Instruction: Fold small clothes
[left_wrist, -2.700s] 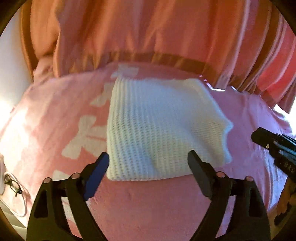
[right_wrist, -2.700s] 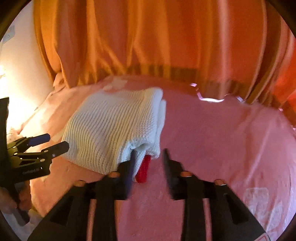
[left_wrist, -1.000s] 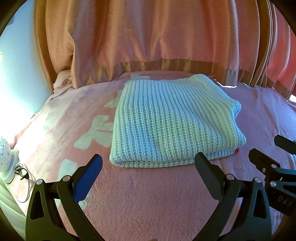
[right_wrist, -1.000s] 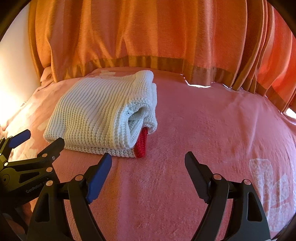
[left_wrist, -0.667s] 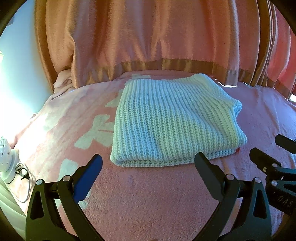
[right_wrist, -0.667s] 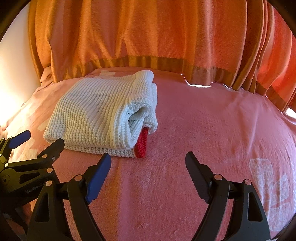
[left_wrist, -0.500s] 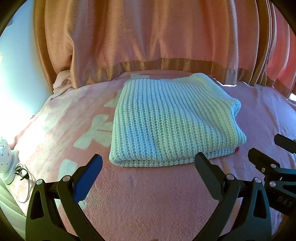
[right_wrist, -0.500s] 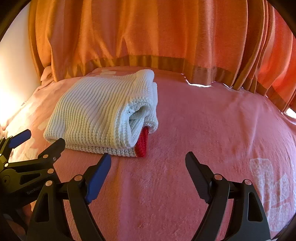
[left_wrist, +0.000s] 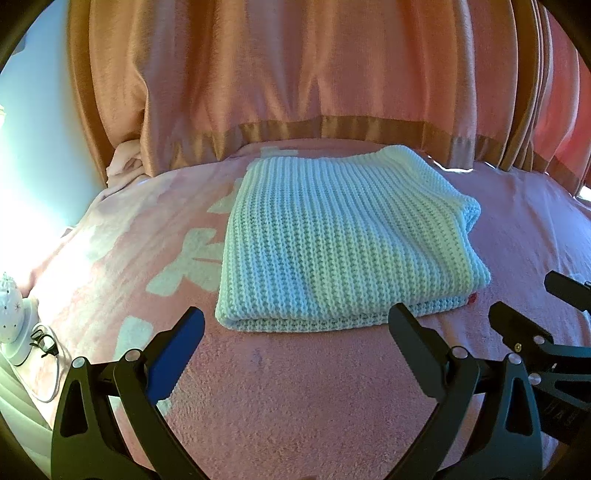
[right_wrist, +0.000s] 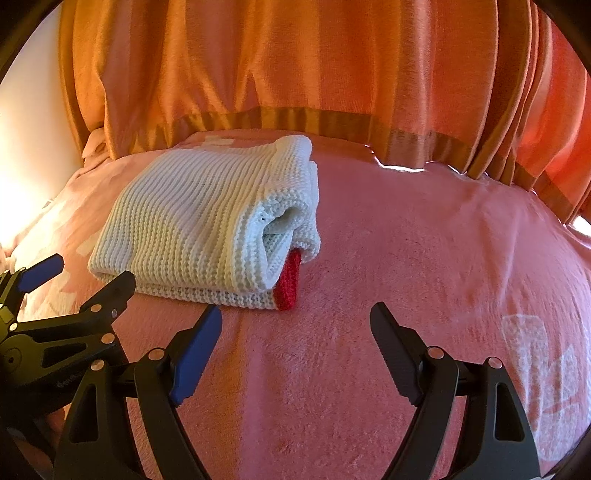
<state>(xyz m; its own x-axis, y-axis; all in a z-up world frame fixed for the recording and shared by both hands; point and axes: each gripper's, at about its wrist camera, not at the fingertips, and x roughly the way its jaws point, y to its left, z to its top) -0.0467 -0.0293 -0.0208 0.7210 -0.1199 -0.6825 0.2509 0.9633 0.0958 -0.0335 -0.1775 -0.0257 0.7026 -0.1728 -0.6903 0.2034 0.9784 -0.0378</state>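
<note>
folded white chunky-knit sweater (left_wrist: 347, 243) flat on pink fleece blanket with pale bow prints (left_wrist: 295, 406), centre of frame in left wrist view, centre-left in right wrist view (right_wrist: 207, 229). red knit trim (right_wrist: 288, 280) poking out at the bundle's lower right corner, under the rolled open end. orange-pink curtain with a tan band (left_wrist: 295, 74) hanging behind, across the top of both frames.

left gripper (left_wrist: 295, 343) at bottom of frame, jaws wide apart, empty, tips just short of the sweater's near folded edge. straight ahead of the jaws: the bundle's near edge, running left to right across the frame.

right gripper (right_wrist: 295, 339) at bottom of frame, jaws wide apart, empty. sweater up and left of the jaws, not ahead; red-trim corner just beyond the blue-padded left finger (right_wrist: 194, 354). bare blanket ahead of the gap.

judged: fold looks finished, nothing held. left gripper squarer to the bundle; right gripper nearer the loose rolled end. any tidy-up likely a reach up-left from the right side.

white lamp-like object with cable (left_wrist: 14, 321) at lower left edge of left wrist view.
</note>
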